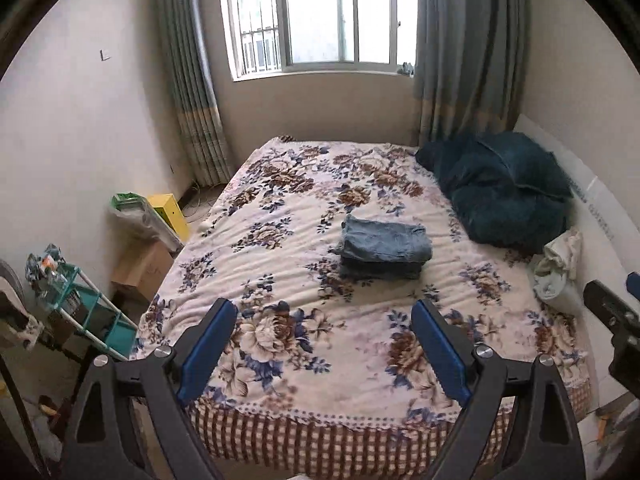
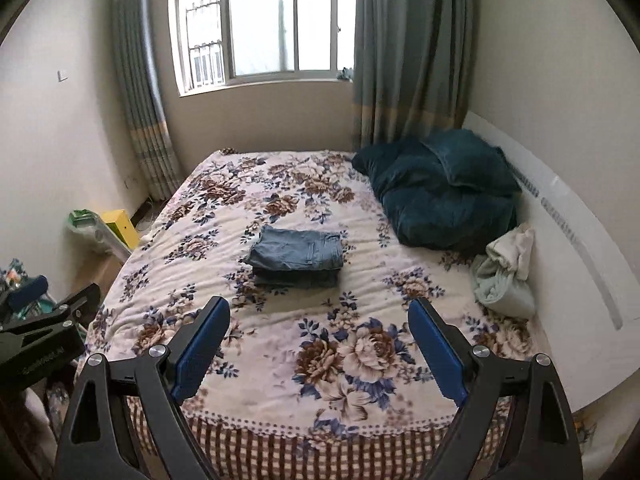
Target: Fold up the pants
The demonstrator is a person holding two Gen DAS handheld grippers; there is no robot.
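Blue denim pants (image 1: 385, 248) lie folded in a neat stack in the middle of the floral bed cover (image 1: 280, 360); they also show in the right wrist view (image 2: 297, 261). My left gripper (image 1: 324, 308) is open and empty, held above the near end of the bed, well short of the pants. My right gripper (image 2: 320, 306) is open and empty too, also back from the pants above the bed's near end. The right gripper's body shows at the right edge of the left wrist view (image 1: 616, 324), and the left gripper's body at the left edge of the right wrist view (image 2: 44, 332).
A dark teal quilt (image 1: 500, 192) lies bunched at the bed's far right, with a pale crumpled cloth (image 1: 558, 268) beside it against the white headboard (image 2: 560, 240). Left of the bed stand a cardboard box (image 1: 140, 268), a yellow box (image 1: 168, 212) and a teal rack (image 1: 92, 312). Window and curtains behind.
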